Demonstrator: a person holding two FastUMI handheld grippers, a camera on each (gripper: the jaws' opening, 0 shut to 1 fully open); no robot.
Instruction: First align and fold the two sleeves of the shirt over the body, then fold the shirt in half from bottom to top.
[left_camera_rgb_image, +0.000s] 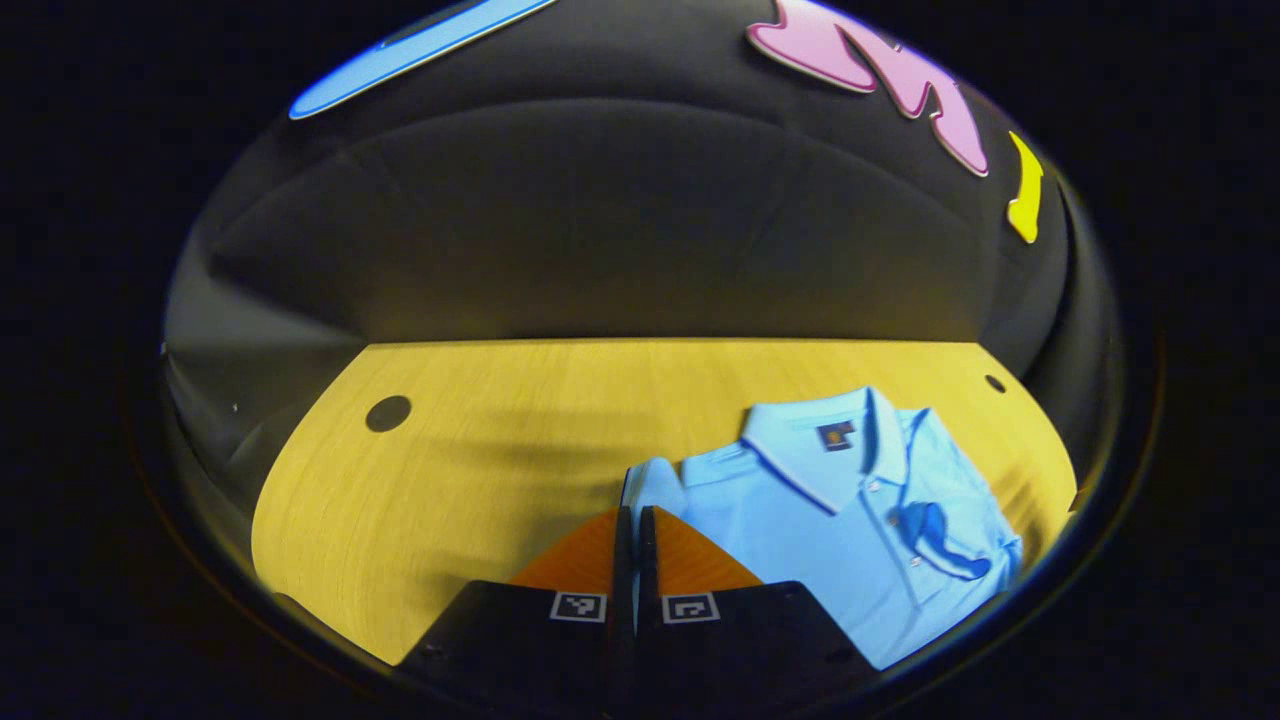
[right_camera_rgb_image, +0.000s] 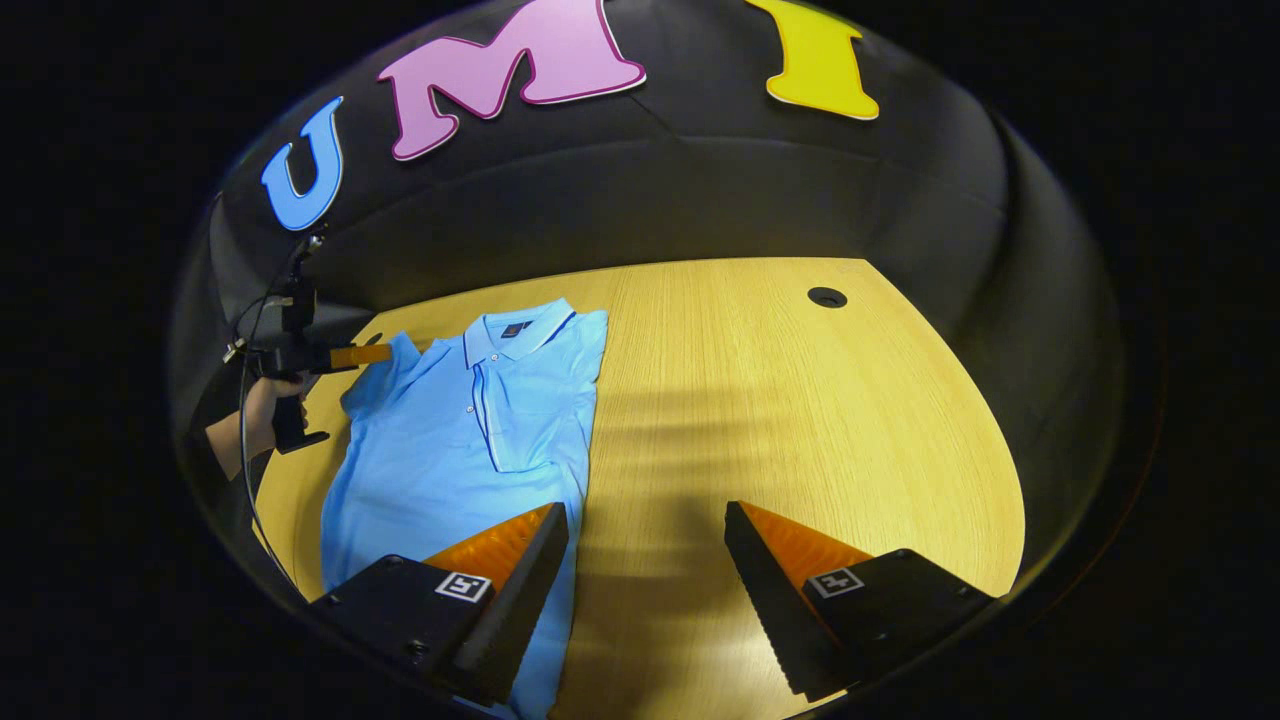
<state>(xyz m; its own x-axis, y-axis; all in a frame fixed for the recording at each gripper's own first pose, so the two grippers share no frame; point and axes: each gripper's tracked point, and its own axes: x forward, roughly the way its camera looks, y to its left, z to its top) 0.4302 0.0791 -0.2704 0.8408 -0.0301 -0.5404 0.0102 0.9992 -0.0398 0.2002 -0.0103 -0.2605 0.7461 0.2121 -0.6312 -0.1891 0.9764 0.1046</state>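
The left gripper (left_camera_rgb_image: 635, 512) has its fingers pressed together on the edge of the left sleeve (left_camera_rgb_image: 652, 487); the right gripper (right_camera_rgb_image: 646, 520) hangs with fingers spread wide, holding nothing, one finger over the shirt's (right_camera_rgb_image: 455, 430) hem side. The shirt lies flat on the wooden table (right_camera_rgb_image: 780, 400), collar toward the booth wall, and looks light, soft and limp; a sleeve cuff or hem corner seems the best hold.

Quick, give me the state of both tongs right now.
Left tongs: shut on the sleeve of the light blue polo shirt.
Right tongs: open, holding nothing, above the table.
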